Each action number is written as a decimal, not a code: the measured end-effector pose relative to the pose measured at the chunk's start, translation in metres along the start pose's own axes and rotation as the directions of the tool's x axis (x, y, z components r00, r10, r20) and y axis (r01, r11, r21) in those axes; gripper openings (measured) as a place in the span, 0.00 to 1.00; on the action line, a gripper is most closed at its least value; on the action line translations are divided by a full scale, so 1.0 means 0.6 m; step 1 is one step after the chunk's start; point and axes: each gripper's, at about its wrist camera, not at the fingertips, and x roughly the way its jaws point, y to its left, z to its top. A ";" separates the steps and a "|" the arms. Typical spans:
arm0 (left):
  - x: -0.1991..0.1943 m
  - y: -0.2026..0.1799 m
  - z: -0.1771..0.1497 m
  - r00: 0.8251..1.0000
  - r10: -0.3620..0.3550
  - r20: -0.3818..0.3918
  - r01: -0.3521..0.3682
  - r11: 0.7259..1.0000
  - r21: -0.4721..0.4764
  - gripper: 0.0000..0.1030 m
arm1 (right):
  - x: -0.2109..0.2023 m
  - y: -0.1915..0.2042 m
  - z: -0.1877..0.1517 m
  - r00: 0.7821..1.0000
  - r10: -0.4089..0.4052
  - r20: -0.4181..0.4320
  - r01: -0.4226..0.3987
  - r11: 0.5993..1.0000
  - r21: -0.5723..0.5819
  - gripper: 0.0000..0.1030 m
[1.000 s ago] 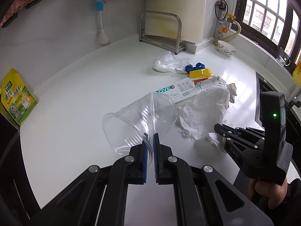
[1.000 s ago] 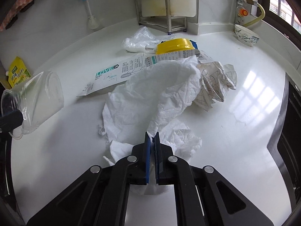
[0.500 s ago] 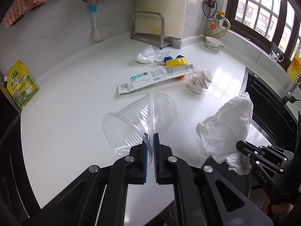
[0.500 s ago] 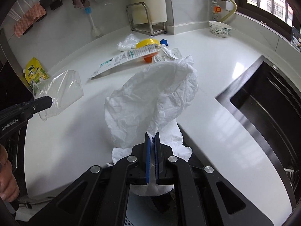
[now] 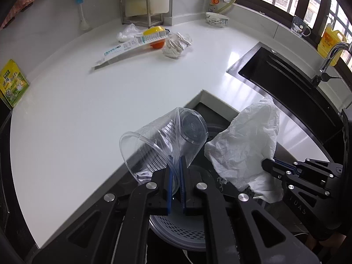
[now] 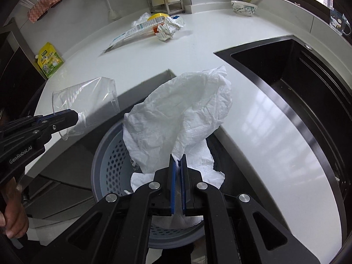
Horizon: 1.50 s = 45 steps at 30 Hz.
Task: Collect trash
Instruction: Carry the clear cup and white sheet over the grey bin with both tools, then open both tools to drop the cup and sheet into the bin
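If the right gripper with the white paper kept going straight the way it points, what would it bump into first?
Probably the grey perforated trash bin right below. The right gripper, shut on the crumpled white paper, points steeply down over the bin's opening, so the paper would likely meet the bin's inside first; depth is hard to judge.

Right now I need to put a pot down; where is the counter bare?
The counter is bare between the yellow packet and the sink. It is crowded at the back, around the flat box and crumpled paper.
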 end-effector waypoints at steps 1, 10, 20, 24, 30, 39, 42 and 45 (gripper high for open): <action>0.006 -0.006 -0.007 1.000 -0.001 -0.010 0.001 1.000 -0.005 0.06 | 0.004 -0.002 -0.007 1.000 0.001 -0.008 -0.001 1.000 -0.006 0.04; 0.072 -0.026 -0.067 0.993 0.009 -0.117 -0.014 0.999 -0.041 0.06 | 0.049 -0.005 -0.051 0.995 0.024 -0.095 -0.027 0.999 -0.031 0.04; 0.098 -0.005 -0.074 0.989 0.032 -0.147 -0.043 0.996 -0.075 0.07 | 0.096 -0.009 -0.050 0.987 0.072 -0.145 -0.071 0.997 0.013 0.06; 0.099 0.002 -0.075 0.988 0.027 -0.150 -0.041 0.995 -0.091 0.11 | 0.095 -0.012 -0.052 0.988 0.070 -0.140 -0.069 0.998 0.012 0.15; 0.096 0.009 -0.078 0.989 0.037 -0.144 -0.053 0.992 -0.113 0.49 | 0.088 -0.014 -0.049 0.991 0.061 -0.122 -0.061 0.998 0.005 0.34; 0.080 0.017 -0.070 0.990 0.044 -0.134 -0.061 0.990 -0.127 0.63 | 0.068 -0.032 -0.040 0.993 0.068 -0.101 -0.066 0.998 0.024 0.42; 0.071 0.018 -0.065 0.991 0.052 -0.121 -0.068 0.989 -0.132 0.65 | 0.056 -0.034 -0.039 0.993 0.071 -0.092 -0.070 0.997 0.018 0.43; 0.060 0.019 -0.056 0.993 0.060 -0.105 -0.074 0.988 -0.138 0.66 | 0.042 -0.034 -0.036 0.994 0.077 -0.077 -0.076 0.997 0.009 0.44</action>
